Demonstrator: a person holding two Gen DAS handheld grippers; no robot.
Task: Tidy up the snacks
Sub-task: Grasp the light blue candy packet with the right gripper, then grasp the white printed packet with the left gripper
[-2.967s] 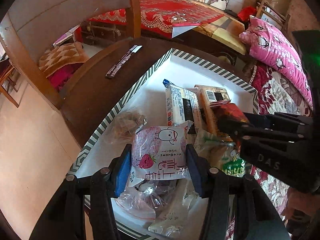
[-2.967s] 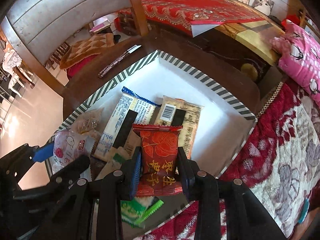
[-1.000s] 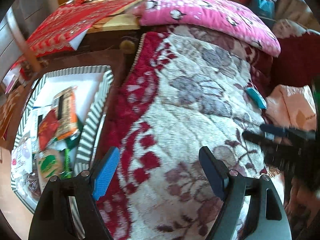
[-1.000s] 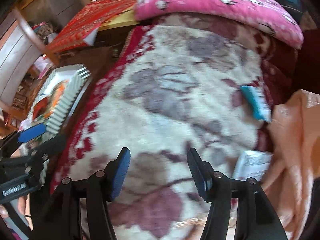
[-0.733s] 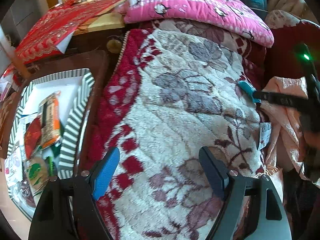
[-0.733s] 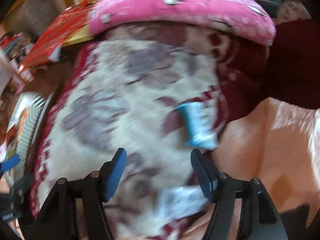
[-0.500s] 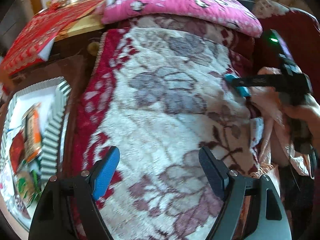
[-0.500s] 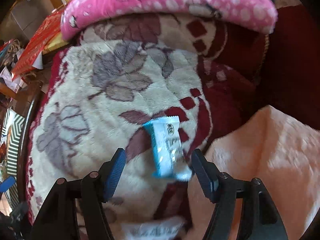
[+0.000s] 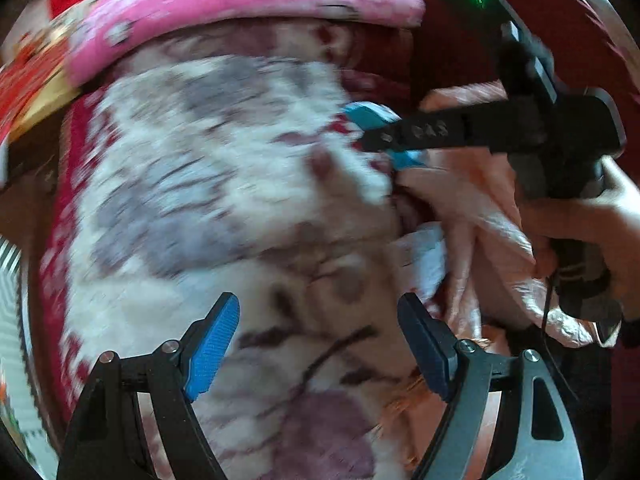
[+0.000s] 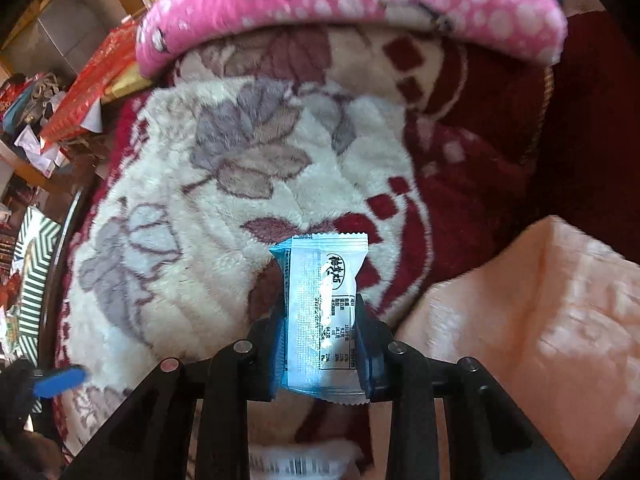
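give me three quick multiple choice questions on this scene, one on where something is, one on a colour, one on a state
1. Where does the blue snack packet sit?
A. in the striped tray
B. between the right gripper's fingers, over the floral blanket
C. on the pink pillow

2. What colour is the pillow at the far edge of the blanket?
A. pink with white spots
B. plain green
C. black

3. How does the left gripper stand?
A. shut on a packet
B. shut on the blanket
C. open, nothing between its pads

Answers: 1 B, the right gripper has both pads pressed on the packet's sides above the blanket. 2 A, it is bright pink with white spots. 3 C, its pads stand wide apart with only blanket showing behind the gap.
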